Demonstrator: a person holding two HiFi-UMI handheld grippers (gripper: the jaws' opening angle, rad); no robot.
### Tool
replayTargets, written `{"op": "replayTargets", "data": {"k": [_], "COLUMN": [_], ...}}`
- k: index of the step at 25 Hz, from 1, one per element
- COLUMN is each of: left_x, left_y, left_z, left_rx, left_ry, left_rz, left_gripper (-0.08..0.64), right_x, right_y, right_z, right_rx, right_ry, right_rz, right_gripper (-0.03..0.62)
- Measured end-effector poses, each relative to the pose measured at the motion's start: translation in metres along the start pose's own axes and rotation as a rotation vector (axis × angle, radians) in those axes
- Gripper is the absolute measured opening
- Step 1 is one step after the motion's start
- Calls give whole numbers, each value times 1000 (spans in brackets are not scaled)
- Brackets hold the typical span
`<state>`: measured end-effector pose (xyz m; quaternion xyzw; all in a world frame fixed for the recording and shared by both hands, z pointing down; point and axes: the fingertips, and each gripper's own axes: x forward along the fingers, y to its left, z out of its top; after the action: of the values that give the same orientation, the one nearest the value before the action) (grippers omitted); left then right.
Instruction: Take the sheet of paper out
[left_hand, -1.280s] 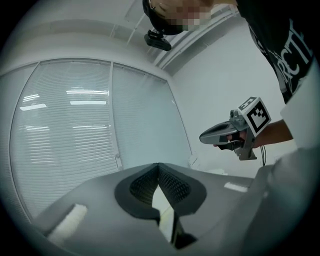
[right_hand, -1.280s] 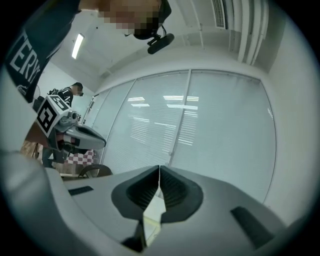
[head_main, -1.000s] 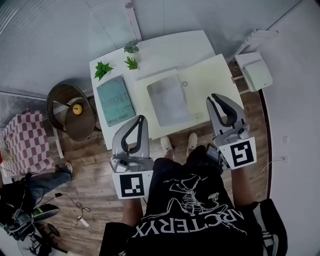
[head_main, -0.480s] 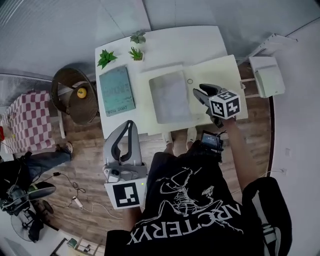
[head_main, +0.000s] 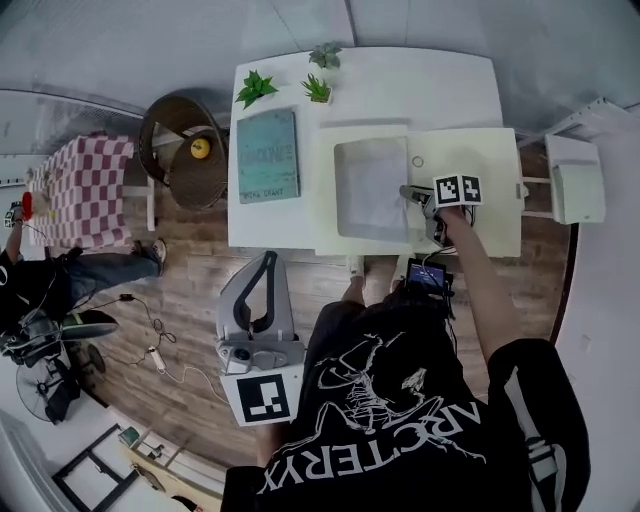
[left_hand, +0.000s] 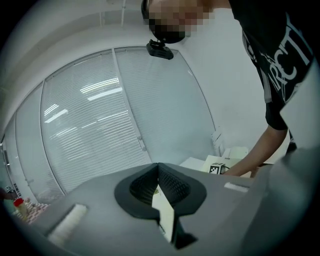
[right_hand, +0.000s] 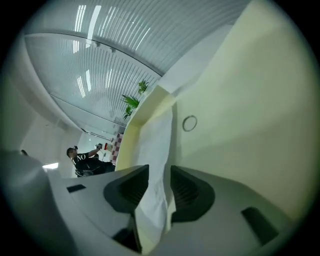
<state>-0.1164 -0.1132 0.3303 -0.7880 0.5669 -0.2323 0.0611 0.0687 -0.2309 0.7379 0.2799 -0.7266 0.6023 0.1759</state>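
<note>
A pale sheet of paper (head_main: 370, 188) lies in an open cream folder (head_main: 480, 200) on the white table (head_main: 400, 80). My right gripper (head_main: 412, 195) is down at the sheet's right edge. In the right gripper view the sheet (right_hand: 157, 150) rises between the two dark jaws of the right gripper (right_hand: 160, 172). The jaws are opening and stand apart on either side of it, and the right pad is clear of the paper. My left gripper (head_main: 268, 258) hangs off the table by my body, over the wooden floor. Its jaws (left_hand: 158, 165) meet at the tips with nothing held.
A teal book (head_main: 267, 156) lies left of the folder, with small green plants (head_main: 256, 88) behind it. A small ring (head_main: 417, 162) sits on the folder. A wicker chair (head_main: 185, 150) and a checked cloth (head_main: 85, 190) stand left of the table, a white box (head_main: 578, 180) right. Another person (head_main: 40, 290) is at far left.
My right gripper has dropped from in front of my body to the folder, rolled over, and gone from shut to apart around the sheet's edge. The left gripper has stayed low.
</note>
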Motion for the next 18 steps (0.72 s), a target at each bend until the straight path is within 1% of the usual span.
{"op": "replayTargets", "data": {"k": [3,5,6,9,12,13,14,16,18], "left_x": [-7,-11,-13,-14,-17,-18,-19,-22,-22], "left_y": [0,1,1,0,-1,-1,-1,0,1], "left_z": [2,4,4,4,4,4,4,5,5], "left_rx": [1,-2,-5,-11,-17,-18,-16,-16,-19], "left_ry": [1,2,0,-6,-16,-20,-24,-38,-56], "left_rz": [16,18,19,23,25,24,22,15,4], "left_gripper": [12,12,12,12,12,12,12,12,12], "right_x": [19,29,35,52,66,68,69,64,52], "right_y": [17,28,32,39,47,48,48,47,48], "right_z": [-1,-1,-1,0,-2,-3,-4,-7,-5], "right_rx": [40,63,67,71,74,66,55,44,39], "right_ry": [35,47,53,72,94,97,98,91,59], "right_rz": [73,102,107,109,122,117,109,97,92], "right_gripper": [129,132,129,86,78,48,28,18,15]}}
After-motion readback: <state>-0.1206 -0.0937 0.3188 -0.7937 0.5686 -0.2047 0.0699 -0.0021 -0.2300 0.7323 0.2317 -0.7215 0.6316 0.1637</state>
